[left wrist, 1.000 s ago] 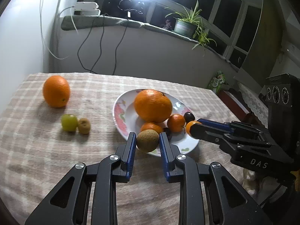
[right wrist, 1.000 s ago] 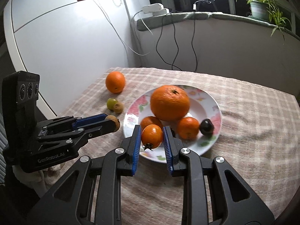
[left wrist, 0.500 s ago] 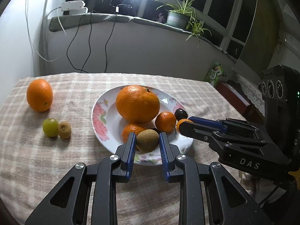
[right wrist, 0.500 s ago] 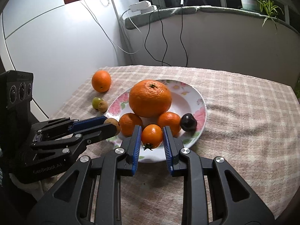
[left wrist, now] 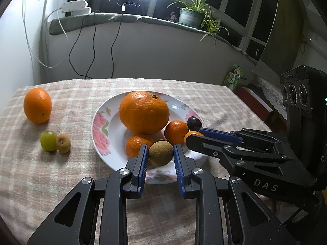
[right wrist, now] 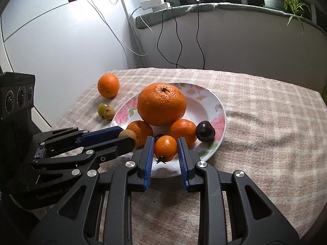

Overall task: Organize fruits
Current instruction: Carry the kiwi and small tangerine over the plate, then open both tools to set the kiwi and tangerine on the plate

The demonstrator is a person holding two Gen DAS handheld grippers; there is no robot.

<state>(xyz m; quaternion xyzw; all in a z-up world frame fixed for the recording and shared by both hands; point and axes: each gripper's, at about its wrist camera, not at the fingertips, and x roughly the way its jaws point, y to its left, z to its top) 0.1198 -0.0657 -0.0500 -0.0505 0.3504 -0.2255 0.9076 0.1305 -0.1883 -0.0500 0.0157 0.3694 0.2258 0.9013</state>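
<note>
1. Our left tongs (left wrist: 160, 153) sit closed about a brown kiwi (left wrist: 161, 153), both blue pads pressing its sides; the fruit hangs over the near rim of the floral plate (left wrist: 100, 126).
2. Our right tongs (right wrist: 165, 149) are clamped just as narrowly on a small orange tomato (right wrist: 165, 147), its green stalk end turned toward us; it too is over the plate's near edge.
3. On writing, we read "DAS" in pale letters on the side of the right tongs as seen from the left wrist; "GenRobot" shows faintly on the body of the left tongs from the right wrist, with further letters we cannot make out.
4. Just beyond the left tongs' tips lie two mandarins (left wrist: 175, 131) and the large orange (left wrist: 144, 112) in the plate, with a dark plum (left wrist: 194, 123) past the right tongs' tip.
5. Well to the left of the left tongs, on the checked tablecloth (left wrist: 71, 94), we see a loose orange (left wrist: 37, 105), a green grape (left wrist: 48, 140) and a small brown fruit (left wrist: 63, 143), the last two touching.
</note>
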